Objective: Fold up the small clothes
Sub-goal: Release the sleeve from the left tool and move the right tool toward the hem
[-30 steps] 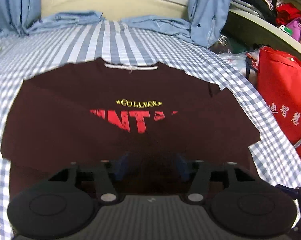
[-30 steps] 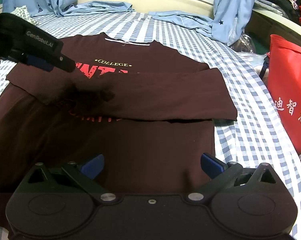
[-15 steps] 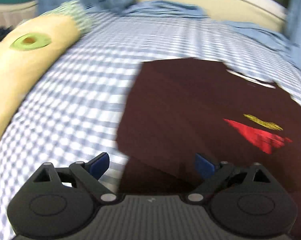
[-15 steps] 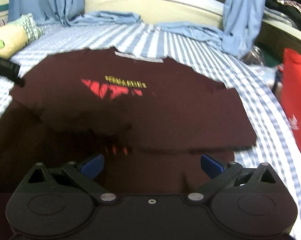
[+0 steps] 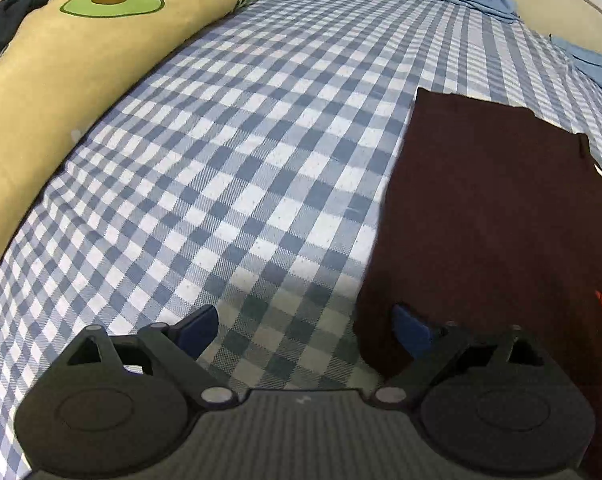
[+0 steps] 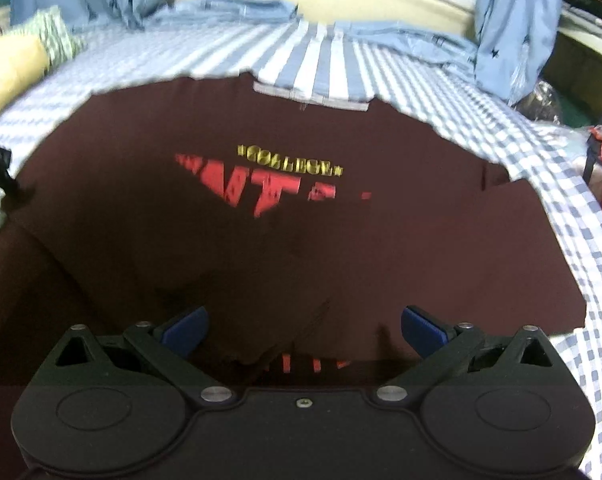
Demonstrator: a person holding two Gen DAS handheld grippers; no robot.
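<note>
1. Now your maroon T-shirt (image 6: 301, 240) lies flat on the checked bed (image 5: 241, 160), sleeves folded across its red-and-yellow print.
2. Your left gripper (image 5: 305, 326), jaws just spread, and right gripper (image 6: 305, 330) gape, holding nothing.

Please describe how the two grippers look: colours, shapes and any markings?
Both look alike. The left gripper and right gripper have black bodies with two round discs, angled black link bars with silver pins, and blue ribbed fingertips. No cables or sleeves show.
</note>
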